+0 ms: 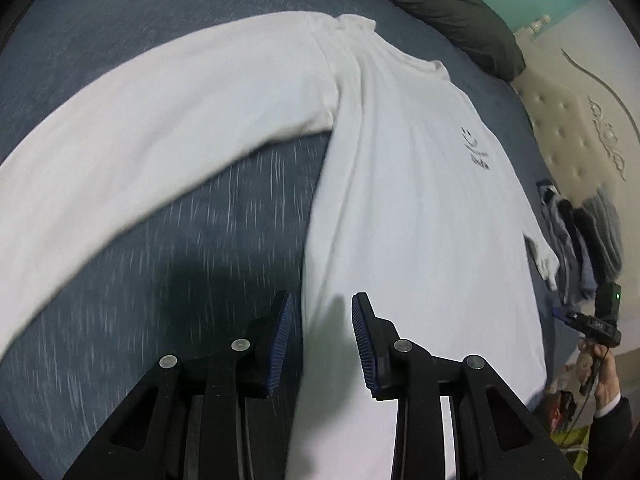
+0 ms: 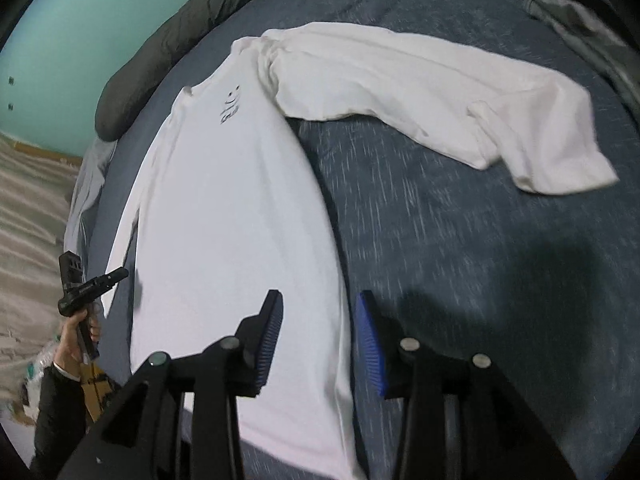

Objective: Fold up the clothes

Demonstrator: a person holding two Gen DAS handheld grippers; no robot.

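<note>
Over the bed, looking down along both pairs of fingers.
Surface: blue-grey bed cover [image 1: 224, 216], bare patches on either side of the garment.
Shirt: white long-sleeved shirt [image 1: 404, 216] lies face up across the cover, collar toward the far edge, hem toward me; small dark print [image 1: 474, 148] on the chest.
Sleeves: one sleeve [image 1: 132, 148] is stretched out flat, away from the body, in my left view; the other sleeve [image 2: 440, 92] lies spread the opposite way in my right view, cuff end slightly bunched.
My left gripper [image 1: 320, 344]: jaws partly open, nothing between the pads; it hangs over one side edge of the shirt near the hem, apart from the cloth.
My right gripper [image 2: 320, 344]: jaws partly open and empty; it hangs over the opposite side edge of the shirt near the hem.
Far edge: dark grey pillow [image 1: 444, 8] runs along it, beyond the collar.
Corner pile: folded dark and grey clothes [image 1: 580, 248] sit at the edge just past one cuff.
Backdrop: green wall [image 2: 80, 32].
</note>
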